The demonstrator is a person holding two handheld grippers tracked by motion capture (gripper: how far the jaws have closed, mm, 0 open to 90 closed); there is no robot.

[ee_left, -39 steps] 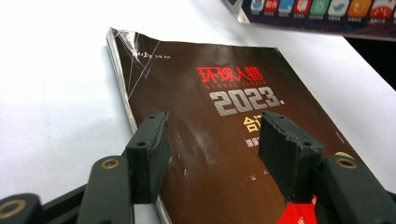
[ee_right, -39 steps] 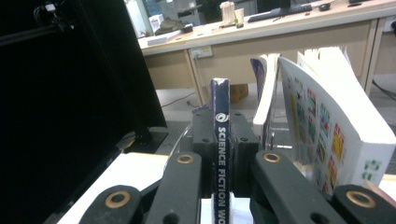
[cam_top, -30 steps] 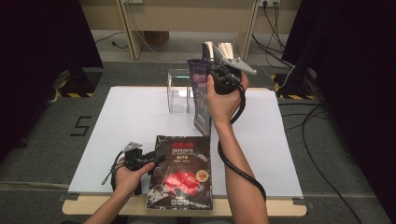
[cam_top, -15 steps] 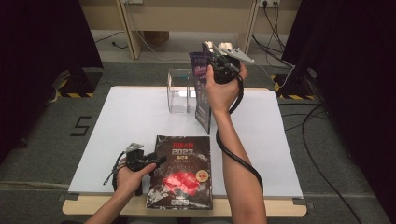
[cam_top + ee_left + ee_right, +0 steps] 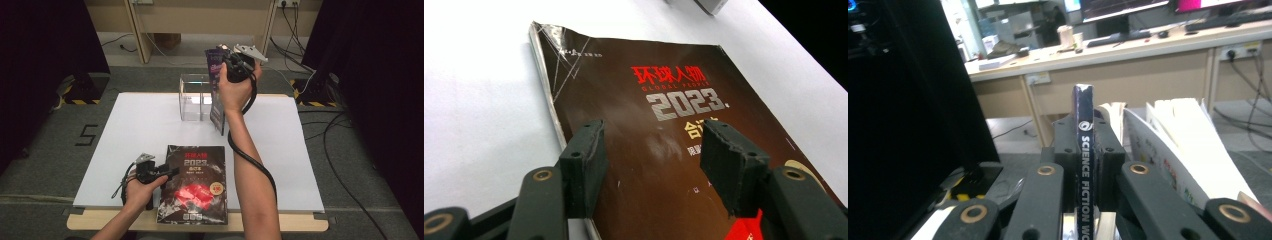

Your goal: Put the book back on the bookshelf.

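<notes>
Right gripper (image 5: 1083,165) clamped on thin purple magazine's spine (image 5: 1083,150), above clear plastic box (image 5: 196,97); left gripper (image 5: 651,150) agape, empty, over dark glossy magazine (image 5: 664,125).

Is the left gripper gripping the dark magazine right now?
No, the left gripper has its fingers spread apart above the dark magazine cover.
</notes>
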